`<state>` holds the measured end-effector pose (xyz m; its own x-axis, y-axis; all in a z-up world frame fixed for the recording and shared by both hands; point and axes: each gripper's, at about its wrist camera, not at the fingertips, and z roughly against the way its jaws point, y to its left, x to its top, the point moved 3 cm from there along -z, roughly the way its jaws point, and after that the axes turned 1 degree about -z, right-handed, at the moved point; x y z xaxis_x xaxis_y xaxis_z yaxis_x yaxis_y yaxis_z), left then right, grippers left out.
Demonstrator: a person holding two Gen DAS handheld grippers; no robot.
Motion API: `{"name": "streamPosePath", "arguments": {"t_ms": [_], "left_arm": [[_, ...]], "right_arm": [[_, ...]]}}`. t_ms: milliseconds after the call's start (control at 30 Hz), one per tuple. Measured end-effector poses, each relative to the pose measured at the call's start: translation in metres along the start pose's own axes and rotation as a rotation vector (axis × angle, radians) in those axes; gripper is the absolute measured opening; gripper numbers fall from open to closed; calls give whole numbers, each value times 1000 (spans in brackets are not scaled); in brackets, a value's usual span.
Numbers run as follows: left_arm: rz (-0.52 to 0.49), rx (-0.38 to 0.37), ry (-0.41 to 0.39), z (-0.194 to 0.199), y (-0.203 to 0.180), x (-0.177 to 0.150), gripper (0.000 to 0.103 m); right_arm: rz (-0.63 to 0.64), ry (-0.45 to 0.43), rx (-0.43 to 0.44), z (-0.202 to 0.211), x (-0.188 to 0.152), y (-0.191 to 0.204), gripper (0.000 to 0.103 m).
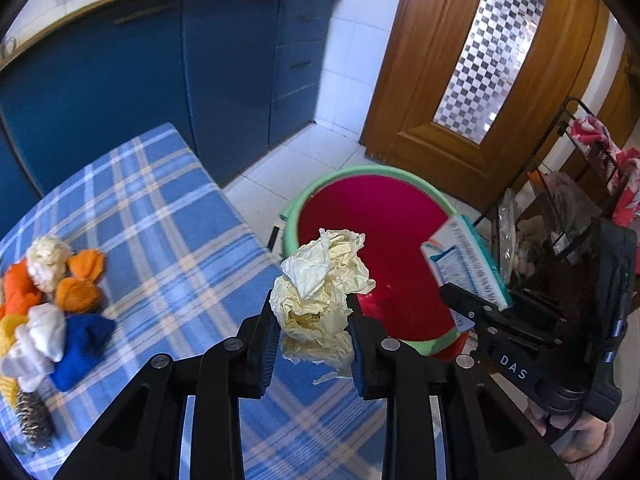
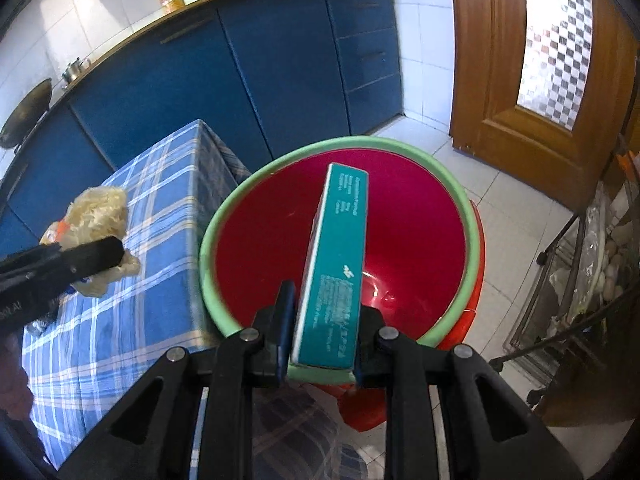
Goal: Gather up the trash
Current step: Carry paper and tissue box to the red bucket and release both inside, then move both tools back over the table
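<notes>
Nearest in the left wrist view: left gripper (image 1: 312,332) clamped on a crumpled yellow paper wad (image 1: 322,284), jaws narrowed onto its lower half, upper half sticking out past the fingertips. The wad hangs over the near right edge of the table (image 1: 168,216), just short of the bin (image 1: 372,216).

Nearest in the right wrist view: right gripper (image 2: 320,332) closed on a teal carton box (image 2: 340,256), pinched across its thin faces at the near end. The long body points away, directly above the bin's open mouth.

Handling, as a judgement: the wad looks very light and soft, so it will crush further and could snag on a pad when let go; a grip through the dense middle is fine. The box looks light, stiff and a bit slick, and held by one end it could pivot, though it should fall clean.

Mid distance: the red bin with its green rim stands on the floor just right of the table and looks empty inside. Left on the checked cloth sits a pile of orange, white and blue yarn balls (image 1: 52,300), apart from both grippers.

Far: blue cabinets (image 1: 160,80), wooden door (image 1: 480,60), wire rack (image 1: 560,200) at right.
</notes>
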<state>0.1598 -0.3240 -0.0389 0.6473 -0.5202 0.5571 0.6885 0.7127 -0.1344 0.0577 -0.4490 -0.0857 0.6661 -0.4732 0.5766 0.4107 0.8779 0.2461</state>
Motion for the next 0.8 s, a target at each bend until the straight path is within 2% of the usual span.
{"name": "streamPosePath", "arguments": {"t_ms": [67, 100, 133, 400, 500, 633, 800], "left_arm": [[-3, -9, 13, -7, -5, 0, 31], [-7, -14, 15, -9, -7, 1, 31], [-15, -15, 18, -11, -9, 1, 31], [-47, -45, 45, -35, -33, 6, 35], [-60, -47, 48, -40, -40, 8, 43], [-104, -42, 20, -41, -54, 12, 67], [-126, -51, 1, -35, -61, 12, 67]], "right_arm": [[-11, -7, 9, -1, 0, -5, 37], [-17, -16, 7, -1, 0, -8, 47], [-22, -24, 4, 0, 0, -11, 48], [-79, -105, 3, 23, 2, -27, 48], [-107, -128, 9, 34, 3, -34, 48], [-129, -161, -12, 47, 3, -41, 48], [-136, -167, -19, 54, -1, -45, 48]]}}
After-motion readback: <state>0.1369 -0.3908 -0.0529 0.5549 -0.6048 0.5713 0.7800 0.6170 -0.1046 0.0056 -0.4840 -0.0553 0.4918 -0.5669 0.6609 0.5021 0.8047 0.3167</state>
